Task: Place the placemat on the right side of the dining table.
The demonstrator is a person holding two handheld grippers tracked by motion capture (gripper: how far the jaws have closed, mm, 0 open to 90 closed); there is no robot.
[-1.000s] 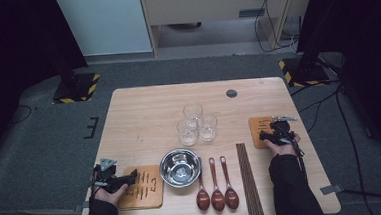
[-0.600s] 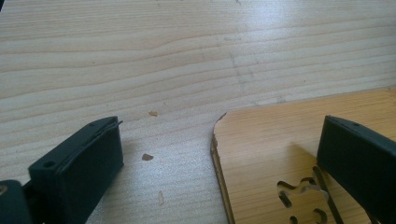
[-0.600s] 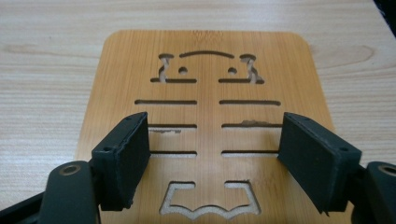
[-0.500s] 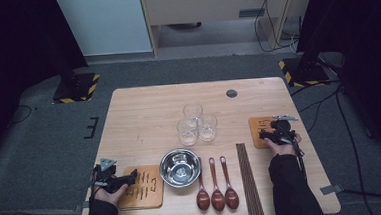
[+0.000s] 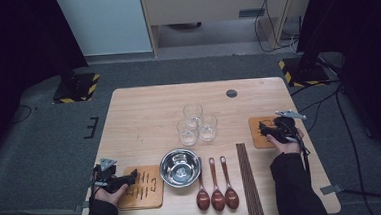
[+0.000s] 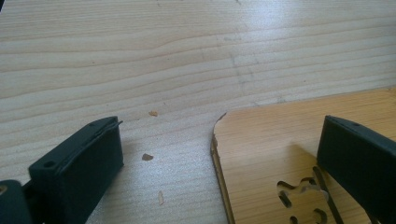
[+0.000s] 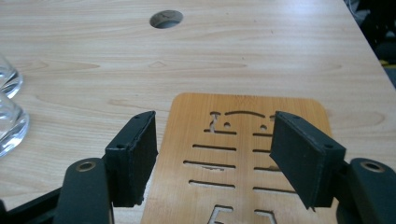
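The step in hand was judged to be the taking up of the two slotted wooden mats, one at each side of the desk, with neither yet gripped. The right gripper [image 5: 265,129] was held over the right mat [image 5: 258,133], which lay near the right edge of the desk, well apart from the three glasses [image 5: 196,123] at the middle. In the right gripper view that mat [image 7: 243,154] was seen lying flat between and beyond the jaws, which stood wide, one over each long side, having just been closing a little with nothing pressed between them. The left gripper [image 5: 130,178] was held low at the front-left corner of the desk, over the near edge of the left mat [image 5: 142,188], just beside the steel bowl [image 5: 180,166]. In the left gripper view its jaws were also wide apart: one jaw was set over bare desk [image 6: 140,70], the other over the left mat [image 6: 280,144], whose chipped corner lay between them, untouched. The next move was judged to call for each gripper to be lowered and tilted so that a mat's thin edge could be taken between the jaws, a flat board offering little else to pinch. The three spoons [image 5: 216,193] and the chopsticks [image 5: 249,179] lay at the front edge, clear of both grippers.
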